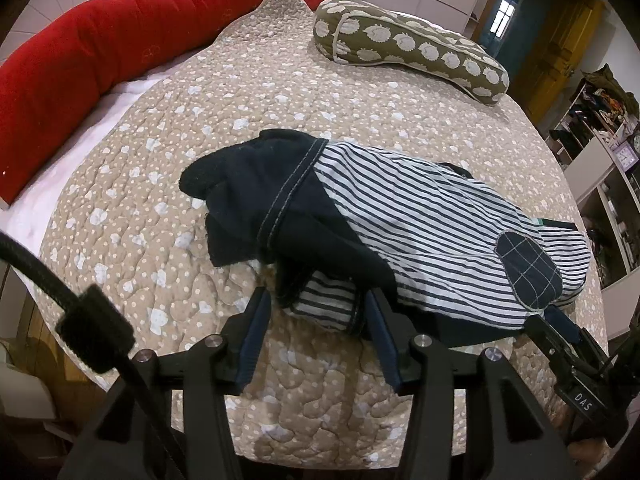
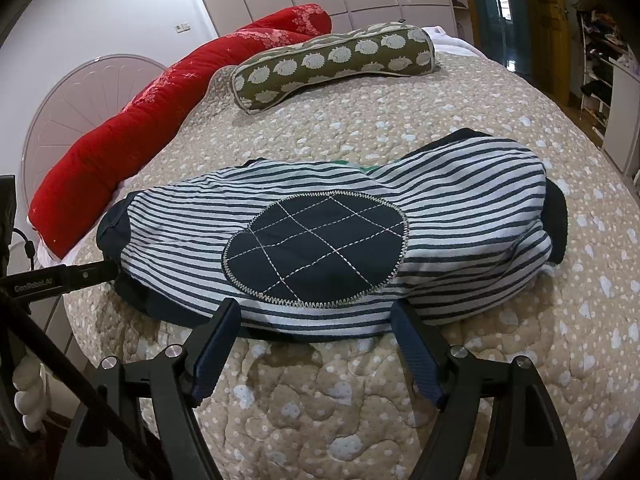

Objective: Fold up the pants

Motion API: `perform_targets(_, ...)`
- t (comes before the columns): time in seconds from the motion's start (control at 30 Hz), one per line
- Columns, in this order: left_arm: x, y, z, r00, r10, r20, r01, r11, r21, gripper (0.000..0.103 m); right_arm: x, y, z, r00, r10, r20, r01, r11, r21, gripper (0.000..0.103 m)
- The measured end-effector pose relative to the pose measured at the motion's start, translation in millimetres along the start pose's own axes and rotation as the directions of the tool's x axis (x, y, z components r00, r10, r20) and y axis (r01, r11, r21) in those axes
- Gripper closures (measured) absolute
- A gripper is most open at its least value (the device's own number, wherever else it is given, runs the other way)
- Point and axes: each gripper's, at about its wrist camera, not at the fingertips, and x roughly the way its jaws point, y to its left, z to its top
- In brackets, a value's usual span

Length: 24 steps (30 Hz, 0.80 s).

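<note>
- The bed cover [image 1: 168, 168], beige and quilted with small white dots, fills most of both views and carries everything else.
- A long red quilt roll [image 1: 92, 52] lies along the far left edge of the cover, next to a pale round headboard [image 2: 80, 92].
- An olive bolster [image 2: 336, 60] with white round prints lies at the far side of the cover, well apart from the pants.
- The pants [image 2: 440, 216], white with dark stripes, lie bunched in the middle of the cover; a dark navy part is turned out at the left end in the left wrist view.
- A dark oval knee patch [image 2: 316, 248] with crossed white stitching sits on the top of the pants.
- The left gripper [image 1: 316, 312] has its fingers apart, one at each side of a striped fold at the near edge of the pants.
- The right gripper [image 2: 316, 316] is also spread wide, with its fingertips at the near hem, just under the patch; whether they touch the cloth I cannot tell.
</note>
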Motion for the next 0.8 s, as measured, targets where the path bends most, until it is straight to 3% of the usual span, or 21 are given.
perform_targets(0.2, 1, 2, -1, 1.000, -0.009, 0.001, 0.009, 1.000, -0.011, 0.055, -1, 0, 0, 1.000, -0.003, 0.001, 0.003, 1.000, -0.007, 0.021)
perform_targets(0.4, -13, 40, 13, 0.992, -0.114, 0.048, 0.121, 0.978, -0.169, 0.054, -14, 20, 11, 0.997, 0.073, 0.040, -0.068, 0.992, -0.103, 0.021)
perform_targets(0.53, -15, 58, 13, 0.987, -0.150, 0.056, 0.159, 0.960, -0.232, 0.053, -2, 56, 16, 0.987, 0.159, 0.009, -0.152, 0.959, -0.237, 0.021)
perform_targets(0.7, -11, 67, 10, 0.960, -0.276, 0.050, 0.278, 0.912, -0.302, 0.053, 22, 100, 12, 0.984, 0.174, -0.048, -0.178, 0.899, -0.401, 0.022)
perform_targets(0.77, -11, 67, 10, 0.952, -0.302, 0.058, 0.304, 0.899, -0.314, 0.053, 29, 114, 11, 0.988, 0.148, -0.045, -0.152, 0.876, -0.457, 0.039)
perform_targets(0.8, -12, 67, 10, 0.945, -0.320, 0.062, 0.322, 0.890, -0.322, 0.053, 35, 119, 11, 0.990, 0.127, -0.054, -0.138, 0.868, -0.477, 0.063)
